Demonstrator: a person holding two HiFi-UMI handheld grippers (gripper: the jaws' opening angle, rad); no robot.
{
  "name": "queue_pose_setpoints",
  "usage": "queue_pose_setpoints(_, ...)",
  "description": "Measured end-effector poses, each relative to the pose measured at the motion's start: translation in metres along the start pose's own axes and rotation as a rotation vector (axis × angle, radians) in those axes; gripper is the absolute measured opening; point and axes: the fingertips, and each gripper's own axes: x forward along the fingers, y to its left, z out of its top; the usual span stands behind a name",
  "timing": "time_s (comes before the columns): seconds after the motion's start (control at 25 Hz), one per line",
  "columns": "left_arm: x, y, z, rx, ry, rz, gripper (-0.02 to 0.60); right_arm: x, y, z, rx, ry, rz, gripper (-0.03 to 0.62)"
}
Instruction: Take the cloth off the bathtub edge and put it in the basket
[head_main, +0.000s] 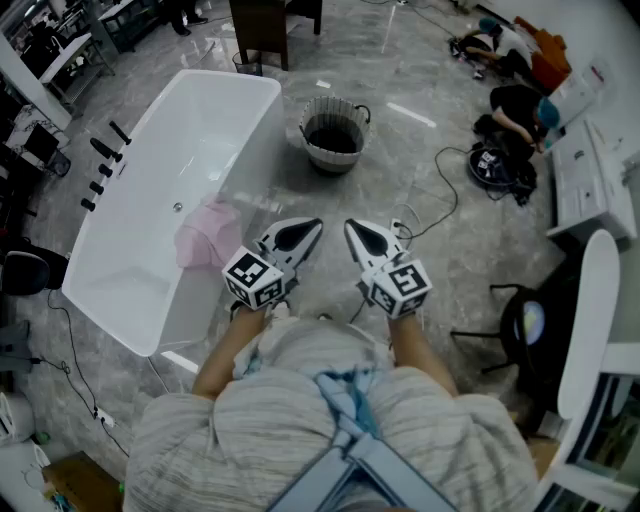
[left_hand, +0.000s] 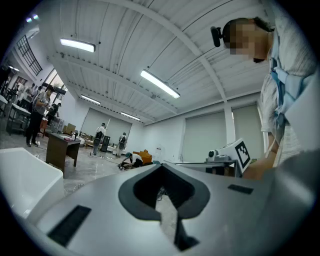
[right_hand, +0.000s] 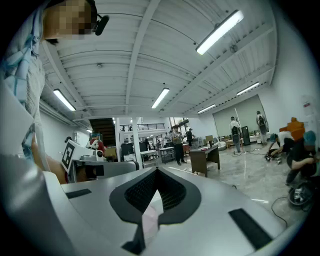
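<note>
only my head view shows the pink cloth (head_main: 205, 236) draped over the bathtub (head_main: 215, 110) edge, with the basket (head_main: 333, 135) beyond. my left tongs (head_main: 312, 228) and right tongs (head_main: 352, 228) are closed and empty; their views show only hall and ceiling.

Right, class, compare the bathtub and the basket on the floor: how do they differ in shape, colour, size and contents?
The bathtub is long and roughly rectangular; the basket is round. The bathtub is smooth white; the basket is grey and ribbed with a dark inside. The bathtub is far larger. A pink cloth hangs over the bathtub's edge; none shows in the basket. Both stand open-topped on the floor.
</note>
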Motion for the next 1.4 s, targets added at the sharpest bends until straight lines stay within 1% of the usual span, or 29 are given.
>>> queue_pose_setpoints(0.48,0.01,0.002,0.0,-0.002,-0.002,0.006,0.002,-0.001,-0.011,-0.001,0.01,0.0,-0.002,0.002)
queue_pose_setpoints(0.6,0.011,0.002,-0.001,-0.004,-0.002,0.006,0.002,0.0,-0.01,0.002,0.025,-0.026,0.015,0.002)
queue_pose_setpoints(0.76,0.015,0.002,-0.001,-0.013,-0.005,0.007,0.002,-0.003,-0.011,0.01,0.08,-0.081,0.049,0.003)
queue_pose_setpoints(1.0,0.02,0.001,-0.004,-0.009,0.004,-0.001,0.002,-0.002,-0.015,0.005,0.087,-0.077,0.056,0.003)
queue_pose_setpoints(1.12,0.016,0.008,-0.002,-0.016,-0.001,0.004,0.002,0.005,-0.012,0.009,0.086,-0.066,0.061,0.003)
queue_pose_setpoints(1.4,0.009,0.037,0.007,-0.017,-0.011,0.008,0.002,0.032,-0.015,0.013,0.094,-0.09,0.051,0.003)
